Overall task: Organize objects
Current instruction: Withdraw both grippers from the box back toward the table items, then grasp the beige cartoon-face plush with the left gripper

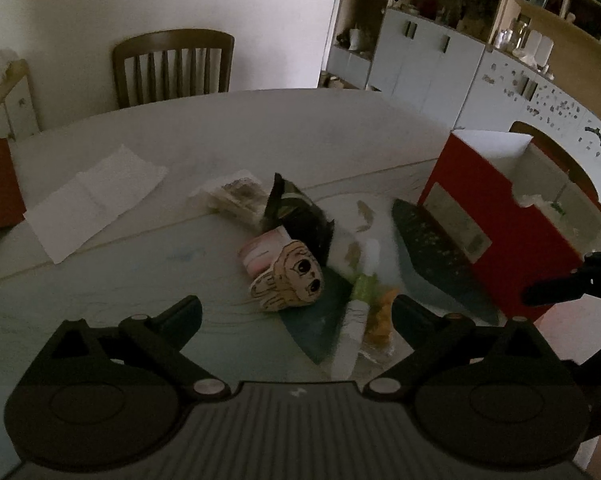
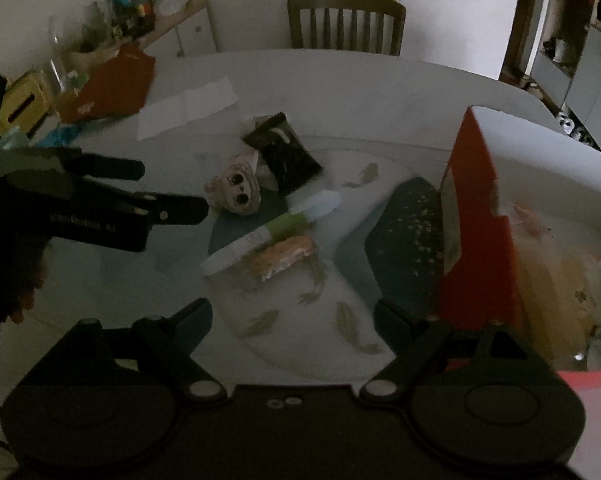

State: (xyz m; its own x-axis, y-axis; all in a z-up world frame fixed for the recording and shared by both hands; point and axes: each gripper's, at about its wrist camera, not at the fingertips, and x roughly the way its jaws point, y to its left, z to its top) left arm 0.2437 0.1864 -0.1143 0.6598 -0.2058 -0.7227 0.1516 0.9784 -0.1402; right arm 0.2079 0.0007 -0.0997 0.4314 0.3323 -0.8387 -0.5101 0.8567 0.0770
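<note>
A pile of small objects lies mid-table: a cartoon-face figure [image 1: 294,282] [image 2: 236,192], a black snack packet [image 1: 296,212] [image 2: 284,158], a white and green tube [image 1: 358,320] [image 2: 276,232] and an orange wrapped snack [image 2: 282,260] [image 1: 380,320]. A red open box [image 1: 496,232] [image 2: 476,232] stands to the right and holds some items. My left gripper [image 1: 296,312] is open and empty just in front of the pile; it also shows in the right wrist view [image 2: 172,190]. My right gripper [image 2: 292,316] is open and empty beside the box.
A white paper sheet [image 1: 92,200] lies at the left. A clear packet [image 1: 236,196] lies behind the pile. A wooden chair [image 1: 172,66] stands at the table's far edge. A red bag [image 2: 112,84] and clutter stand at the far left. Cabinets [image 1: 440,60] line the back right.
</note>
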